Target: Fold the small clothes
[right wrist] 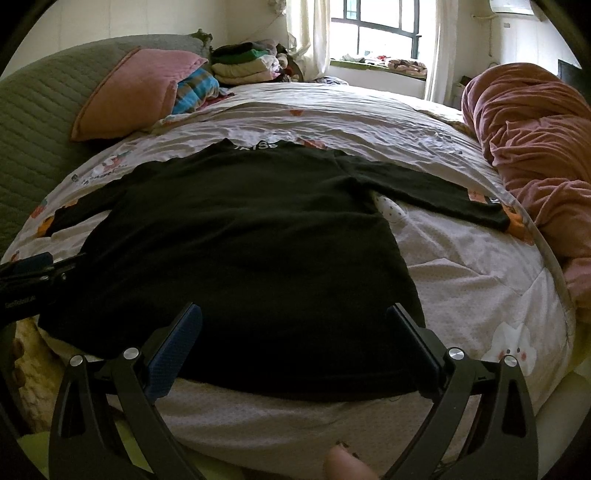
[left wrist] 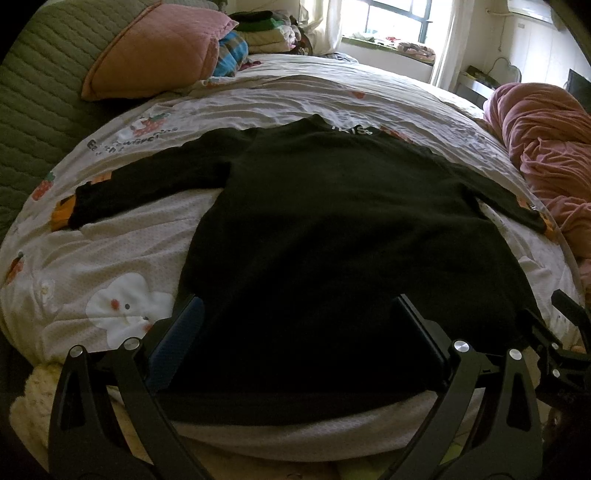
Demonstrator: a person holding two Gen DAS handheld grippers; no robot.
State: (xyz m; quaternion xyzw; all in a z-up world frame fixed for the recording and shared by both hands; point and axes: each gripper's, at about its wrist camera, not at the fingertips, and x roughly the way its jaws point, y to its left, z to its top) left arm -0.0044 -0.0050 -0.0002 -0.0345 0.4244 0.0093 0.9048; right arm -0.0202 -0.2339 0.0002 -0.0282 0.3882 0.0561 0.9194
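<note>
Black long-sleeved top (left wrist: 332, 229) lies spread flat on the bed (left wrist: 110, 266), hem toward the cameras, collar toward the far side. White lettering shows at the collar; it is too small to read with certainty. Both sleeves extend outward to either side; the sleeve on the left of the frame (left wrist: 147, 184) angles down toward the bed edge, and the opposite sleeve (right wrist: 436, 195) reaches toward the pink duvet (right wrist: 535, 147) bunched at the right of the bed.

Left gripper (left wrist: 299, 347): jaws spread wide apart, nothing between them. It hangs over the hem area of the top; contact with the fabric cannot be confirmed. One blue pad (left wrist: 177, 343) is visible on the inner face of a finger.

Right gripper (right wrist: 295, 347): jaws likewise spread wide, holding nothing, positioned over the hem near the garment's right lower corner. Contact with the cloth cannot be determined. In the right wrist view, the left gripper shows at the left frame edge, beside the garment's side.

The bed cover is pale with cartoon and strawberry prints. A pink pillow (left wrist: 155, 51) rests against the green quilted headboard (left wrist: 40, 92). A stack of folded clothes (right wrist: 243, 62) sits at the far side near the window (right wrist: 376, 29). A fingertip (right wrist: 343, 465) shows at the bottom of the right wrist view.
</note>
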